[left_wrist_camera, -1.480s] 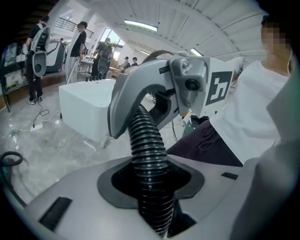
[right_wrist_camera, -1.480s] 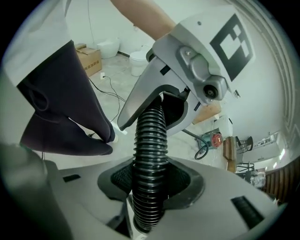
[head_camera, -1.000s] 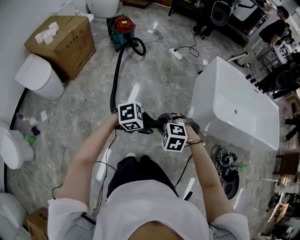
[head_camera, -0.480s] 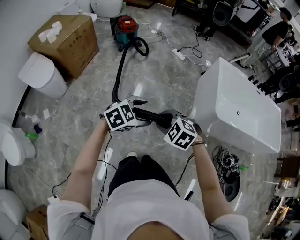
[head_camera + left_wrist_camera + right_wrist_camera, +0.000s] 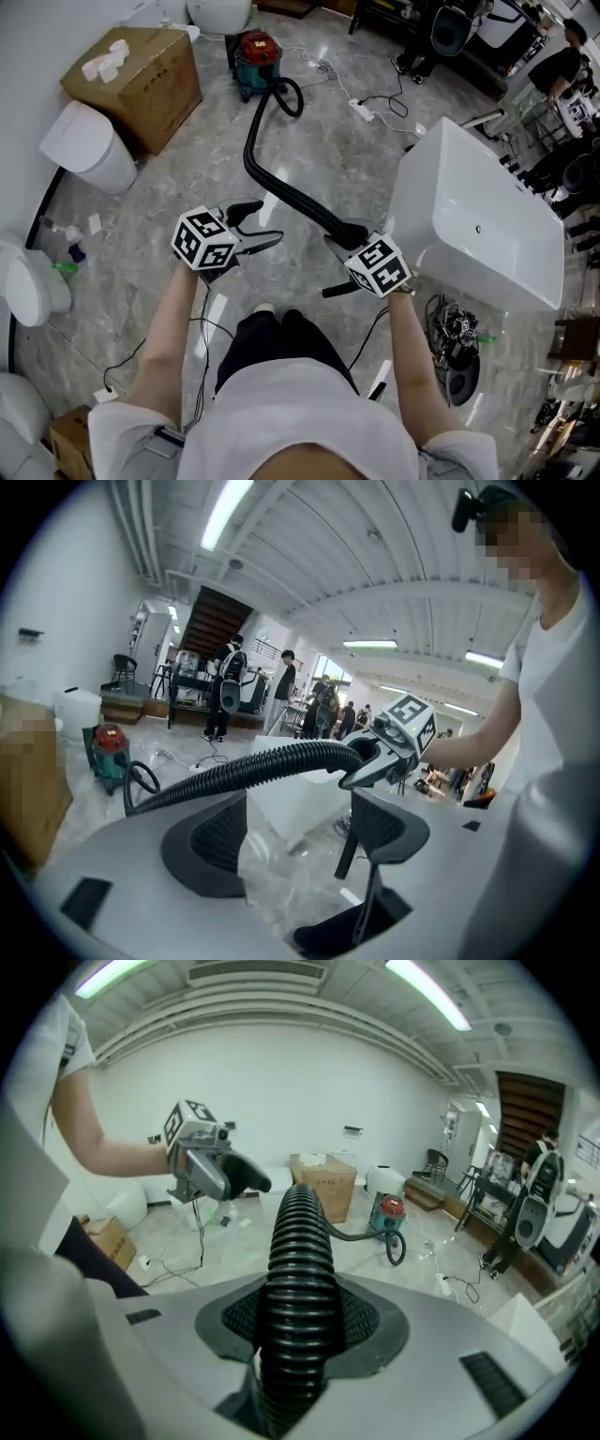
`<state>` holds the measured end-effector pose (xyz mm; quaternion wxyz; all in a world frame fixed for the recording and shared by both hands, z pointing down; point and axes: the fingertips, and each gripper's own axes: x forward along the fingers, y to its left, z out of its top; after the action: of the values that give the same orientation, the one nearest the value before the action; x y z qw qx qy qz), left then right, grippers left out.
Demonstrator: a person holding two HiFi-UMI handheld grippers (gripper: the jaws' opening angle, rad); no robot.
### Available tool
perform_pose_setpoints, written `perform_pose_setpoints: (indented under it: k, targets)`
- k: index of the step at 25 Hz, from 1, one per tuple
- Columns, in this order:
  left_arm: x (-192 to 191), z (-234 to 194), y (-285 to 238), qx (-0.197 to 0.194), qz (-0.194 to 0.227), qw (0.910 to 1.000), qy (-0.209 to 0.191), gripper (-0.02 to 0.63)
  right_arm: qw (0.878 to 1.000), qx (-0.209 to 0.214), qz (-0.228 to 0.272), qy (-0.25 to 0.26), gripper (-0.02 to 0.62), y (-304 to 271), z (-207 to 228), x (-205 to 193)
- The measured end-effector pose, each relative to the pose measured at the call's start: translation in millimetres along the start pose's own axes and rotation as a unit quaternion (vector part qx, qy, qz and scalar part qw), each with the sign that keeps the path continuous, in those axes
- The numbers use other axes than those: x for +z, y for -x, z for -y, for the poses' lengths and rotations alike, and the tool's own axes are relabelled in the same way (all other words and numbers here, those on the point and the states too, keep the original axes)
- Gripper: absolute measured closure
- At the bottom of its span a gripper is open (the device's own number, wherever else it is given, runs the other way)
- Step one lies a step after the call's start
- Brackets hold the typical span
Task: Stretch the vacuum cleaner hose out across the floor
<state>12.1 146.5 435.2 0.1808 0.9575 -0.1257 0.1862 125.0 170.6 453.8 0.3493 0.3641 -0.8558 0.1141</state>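
Note:
The red and teal vacuum cleaner [image 5: 251,54] stands at the far end of the floor. Its black ribbed hose [image 5: 281,187] loops beside it, then runs across the floor and rises to my right gripper [image 5: 339,236], which is shut on the hose near its free end. In the right gripper view the hose [image 5: 302,1260] fills the gap between the pads of that gripper [image 5: 302,1321]. My left gripper [image 5: 259,225] hangs open to the left of the hose, apart from it. In the left gripper view this gripper [image 5: 295,832] holds nothing, and the hose [image 5: 244,769] passes in front of it.
A white bathtub [image 5: 478,220] stands close on the right. A cardboard box [image 5: 136,70] and a white toilet [image 5: 84,150] sit at the left, by the wall. A power strip with cables [image 5: 356,108] lies beyond the hose. More cables [image 5: 450,323] lie beside the tub.
My left gripper opened, let go of the hose and drew away to the left. My right gripper moved right with the hose end, pulling the hose into a longer diagonal run.

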Motion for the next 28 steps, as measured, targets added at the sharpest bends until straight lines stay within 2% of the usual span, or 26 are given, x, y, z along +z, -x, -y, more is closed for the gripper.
perform_pose_setpoints:
  k: [7, 15, 18, 22, 24, 28]
  targets:
    - [-13, 33, -11, -0.045, 0.033, 0.9956, 0.075, 0.255, 0.994, -0.025, 0.046, -0.098, 0.437, 1, 13, -3]
    - [-32, 58, -30, -0.064, 0.008, 0.9942, 0.085, 0.255, 0.962, -0.042, 0.115, -0.246, 0.437, 2, 23, -7]
    - [-29, 61, -30, -0.065, 0.012, 0.9937, 0.090, 0.255, 0.940, -0.053, 0.136, -0.309, 0.437, 0, 30, -15]
    - [-23, 69, -28, -0.082, 0.021, 0.9920, 0.094, 0.255, 0.888, -0.052, 0.175, -0.421, 0.437, -2, 38, -31]
    - [-21, 74, -28, -0.090, 0.022, 0.9914, 0.093, 0.255, 0.867, -0.059, 0.181, -0.461, 0.437, -4, 40, -39]
    - [-16, 81, -30, -0.097, 0.021, 0.9915, 0.084, 0.255, 0.850, -0.089, 0.162, -0.494, 0.437, -11, 41, -54]
